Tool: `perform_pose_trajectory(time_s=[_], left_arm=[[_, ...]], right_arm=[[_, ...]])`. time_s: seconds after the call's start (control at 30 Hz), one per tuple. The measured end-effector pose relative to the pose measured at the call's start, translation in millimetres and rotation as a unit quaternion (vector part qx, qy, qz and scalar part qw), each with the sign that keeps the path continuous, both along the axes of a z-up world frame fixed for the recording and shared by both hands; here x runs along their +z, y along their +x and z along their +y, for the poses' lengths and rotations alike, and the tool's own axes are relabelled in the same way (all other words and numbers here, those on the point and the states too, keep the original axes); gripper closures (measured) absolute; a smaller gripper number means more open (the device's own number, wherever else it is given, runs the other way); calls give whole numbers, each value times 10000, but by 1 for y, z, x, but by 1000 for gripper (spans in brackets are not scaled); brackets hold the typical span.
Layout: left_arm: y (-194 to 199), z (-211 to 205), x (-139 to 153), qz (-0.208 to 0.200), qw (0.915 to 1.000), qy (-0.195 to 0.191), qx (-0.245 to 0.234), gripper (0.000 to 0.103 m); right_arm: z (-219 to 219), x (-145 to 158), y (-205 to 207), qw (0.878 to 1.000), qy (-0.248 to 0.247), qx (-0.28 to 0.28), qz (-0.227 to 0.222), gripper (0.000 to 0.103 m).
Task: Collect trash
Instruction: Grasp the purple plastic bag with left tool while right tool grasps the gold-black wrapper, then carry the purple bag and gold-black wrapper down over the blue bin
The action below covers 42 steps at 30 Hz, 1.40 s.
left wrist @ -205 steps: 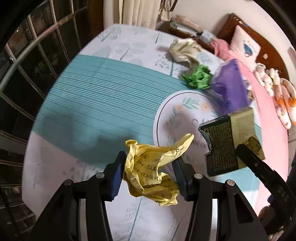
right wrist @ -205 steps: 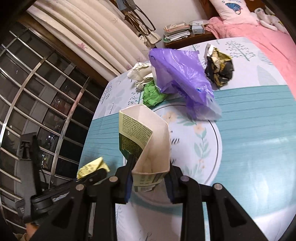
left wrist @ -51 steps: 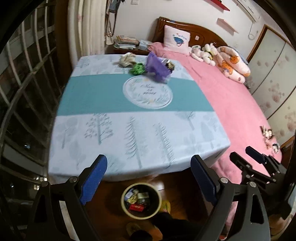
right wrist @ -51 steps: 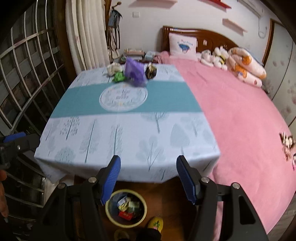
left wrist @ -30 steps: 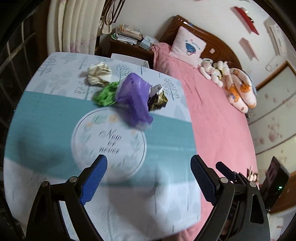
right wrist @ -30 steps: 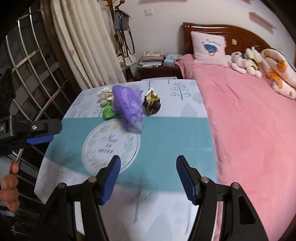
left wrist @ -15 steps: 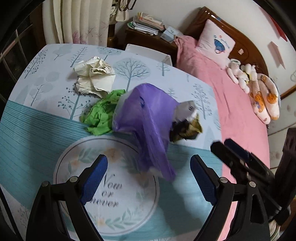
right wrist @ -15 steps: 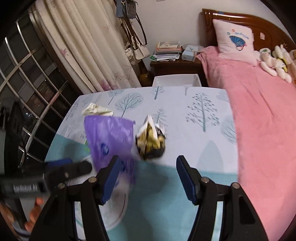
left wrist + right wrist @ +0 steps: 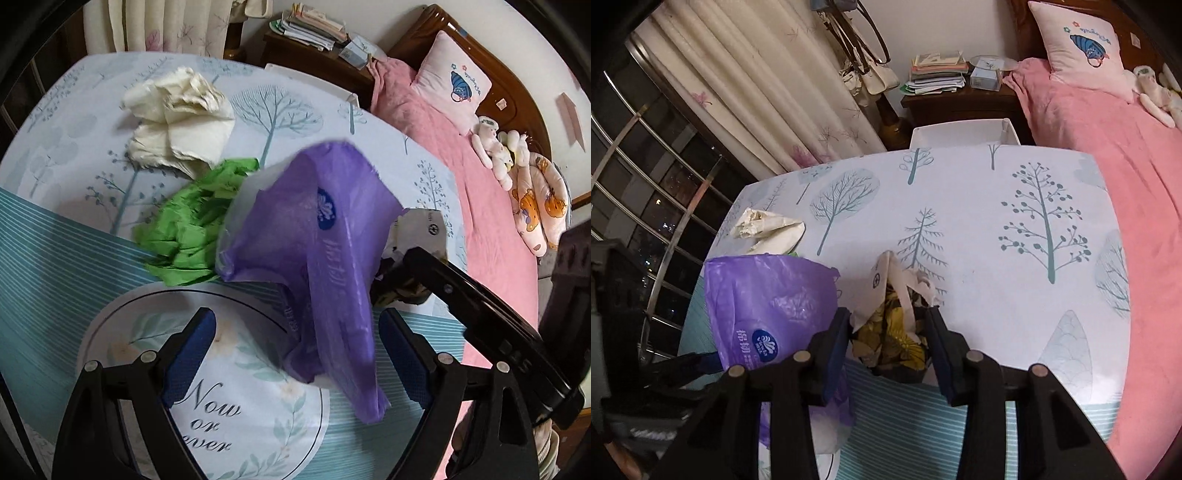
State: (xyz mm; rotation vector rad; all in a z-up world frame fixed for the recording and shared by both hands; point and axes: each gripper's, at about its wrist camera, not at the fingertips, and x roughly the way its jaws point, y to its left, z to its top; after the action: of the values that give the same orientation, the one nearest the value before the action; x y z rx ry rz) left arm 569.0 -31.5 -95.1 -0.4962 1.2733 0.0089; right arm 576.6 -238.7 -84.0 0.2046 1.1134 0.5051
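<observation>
A purple plastic bag [image 9: 317, 258] stands crumpled on the table and also shows in the right wrist view [image 9: 768, 299]. My left gripper [image 9: 295, 350] is open, its fingers either side of the bag's lower end. A crumpled black-and-yellow wrapper [image 9: 890, 325] lies to the right of the bag. My right gripper [image 9: 886, 343] is open with its pads close on both sides of the wrapper. A green paper wad [image 9: 192, 225] and a cream paper wad [image 9: 177, 118] lie beyond the bag.
The table wears a tree-print cloth [image 9: 1034, 221] with a teal striped band [image 9: 55, 266]. A pink bed [image 9: 1126, 147] runs along the right. A nightstand with papers [image 9: 942, 77], curtains and a window grille stand behind the table.
Both grippers have moved in close over the table. The left now straddles the purple bag; the right now straddles the wrapper and its jaws have narrowed.
</observation>
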Motion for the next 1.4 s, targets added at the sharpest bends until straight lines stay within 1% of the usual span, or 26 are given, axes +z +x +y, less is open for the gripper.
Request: perform_pose_trajectory(time_s=[0.07, 0.17, 0.23, 0.3, 0.33, 0.37, 0.47, 0.57, 0.73, 0.87, 0.97, 1.07, 1.13, 1.27, 1.4], left_arm=[[5, -4, -10, 72, 10000, -33, -14, 18], [11, -11, -20, 146, 9999, -54, -25, 28], [15, -14, -26, 180, 9998, -91, -3, 39], [18, -18, -28, 177, 9998, -119, -14, 62], [18, -20, -29, 172, 9998, -100, -35, 69], [19, -23, -28, 147, 9999, -69, -59, 79], [15, -26, -21, 19, 10000, 18, -79, 85], [8, -31, -11, -50, 9998, 128, -172, 86], [-15, -33, 9, -151, 9991, 214, -336, 86], [-44, -30, 29, -300, 9976, 344, -514, 86], [-70, -31, 45, -439, 9952, 494, -723, 86], [-102, -30, 63, -614, 9918, 596, -944, 86], [-130, -25, 76, -725, 9894, 624, -1096, 86], [-185, -10, 95, -864, 9844, 679, -1374, 86], [-239, 13, 108, -982, 9805, 681, -1562, 86]], right_arm=[[-5, -1, -3, 10000, 85, -8, 30, 63], [-10, -2, -7, 9999, 160, 5, 31, 64], [-11, -3, -12, 9999, 160, 45, 8, 64], [-11, -4, -18, 9999, 141, 84, -10, 65], [-10, -3, -22, 9999, 121, 104, -23, 66], [-9, -3, -25, 9999, 105, 112, -29, 66], [-9, -2, -33, 9998, 112, 131, -23, 67], [-10, 0, -41, 9998, 171, 102, 18, 68], [-9, 11, -66, 9995, 309, 31, 11, 68], [-7, 20, -92, 9991, 419, -28, 53, 68], [-4, 26, -118, 9990, 413, -102, 94, 68], [2, 35, -148, 9992, 360, -165, 62, 68], [8, 43, -171, 9992, 332, -235, 25, 68], [23, 63, -220, 9988, 307, -368, -105, 68], [41, 82, -273, 9980, 315, -495, -245, 68]])
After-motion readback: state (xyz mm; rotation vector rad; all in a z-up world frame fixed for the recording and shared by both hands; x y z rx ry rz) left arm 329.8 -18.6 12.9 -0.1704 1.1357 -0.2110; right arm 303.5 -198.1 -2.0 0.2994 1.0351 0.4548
